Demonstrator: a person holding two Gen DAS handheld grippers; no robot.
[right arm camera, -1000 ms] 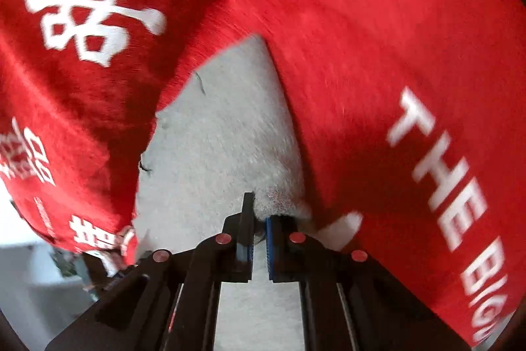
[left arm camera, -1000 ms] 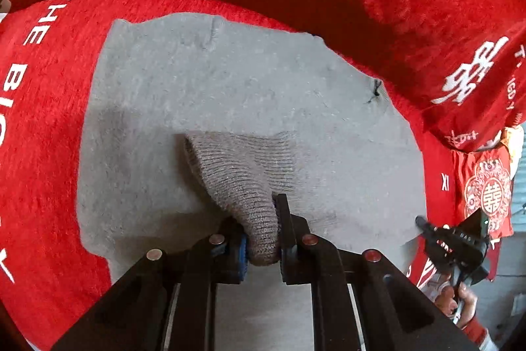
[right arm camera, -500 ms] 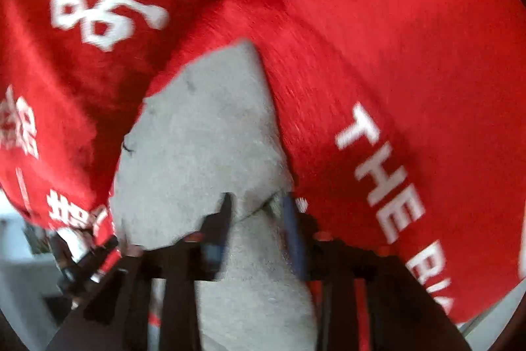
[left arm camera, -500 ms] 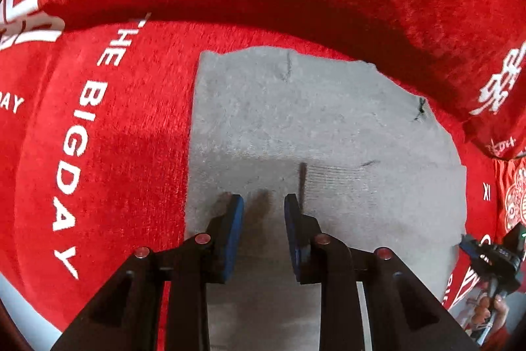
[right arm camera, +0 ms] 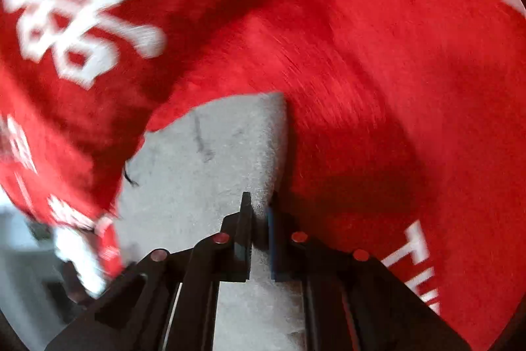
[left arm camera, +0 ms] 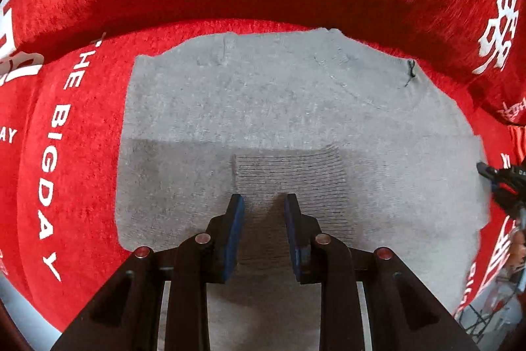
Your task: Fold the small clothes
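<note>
Left wrist view, garment: a grey knit garment [left arm camera: 263, 107] lies flat on a red cloth [left arm camera: 82, 173], a ribbed cuff [left arm camera: 289, 183] folded onto its middle.
Left wrist view, claw: the left claw [left arm camera: 264, 203] points steeply down over the ribbed cuff, jaws narrowly apart, nothing between the blue pads [left arm camera: 236, 219].
Left wrist view, key relation: the cuff sits straight ahead of the claw, just beyond the tips; its ribs run across the view, side to side.
Left wrist view, other tool: the right claw [left arm camera: 503, 183] shows at the garment's right border.
Left wrist view, writing: "THE BIGDAY" in white runs along the cloth left of the garment; large white Chinese characters [left arm camera: 499, 32] stand on the raised red fold at upper right.
Right wrist view, claw: the right claw [right arm camera: 259, 203] is pinched shut on the garment's edge, grey knit [right arm camera: 203, 173] caught between the pads; the picture is blurred.
Right wrist view, key relation: the garment stretches ahead and left of this claw, its straight side running away from the tips, so by my judgement this hand is placed to carry the next fold.
Right wrist view, writing: white letters "TH" [right arm camera: 414, 255] at lower right; blurred white characters at upper left.
</note>
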